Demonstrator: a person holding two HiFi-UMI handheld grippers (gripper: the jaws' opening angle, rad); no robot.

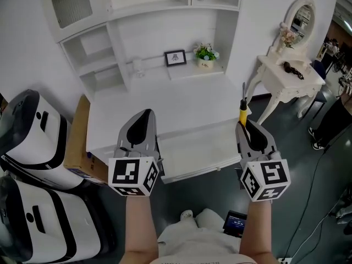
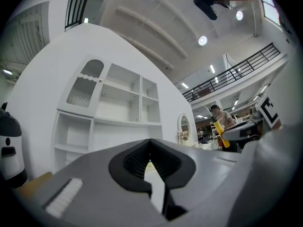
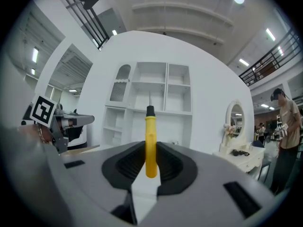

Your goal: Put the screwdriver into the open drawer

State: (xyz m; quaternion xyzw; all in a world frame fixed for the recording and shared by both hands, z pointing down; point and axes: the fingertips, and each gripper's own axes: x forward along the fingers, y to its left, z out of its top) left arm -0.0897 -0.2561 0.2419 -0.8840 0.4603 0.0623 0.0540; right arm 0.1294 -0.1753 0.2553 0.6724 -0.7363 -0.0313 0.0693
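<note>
**Head view.** The right tongs (image 1: 245,126) are clamped on the yellow handle of the screwdriver (image 1: 242,110), near the right end of the open drawer (image 1: 192,150) under the white table (image 1: 165,106). Its long axis runs away from the person, metal shaft leading. The left tongs (image 1: 144,117) are near the drawer's left end.

**Left gripper view.** The left tongs (image 2: 150,143) are closed together with nothing between them.

**Right gripper view.** 2 pads pinch the lower handle. The screwdriver (image 3: 150,131) stands upright in frame, tip uppermost.

**Assessment.** The screwdriver is likely light and rigid. Its smooth plastic handle may pivot, so mid-handle is the soundest hold.
</note>
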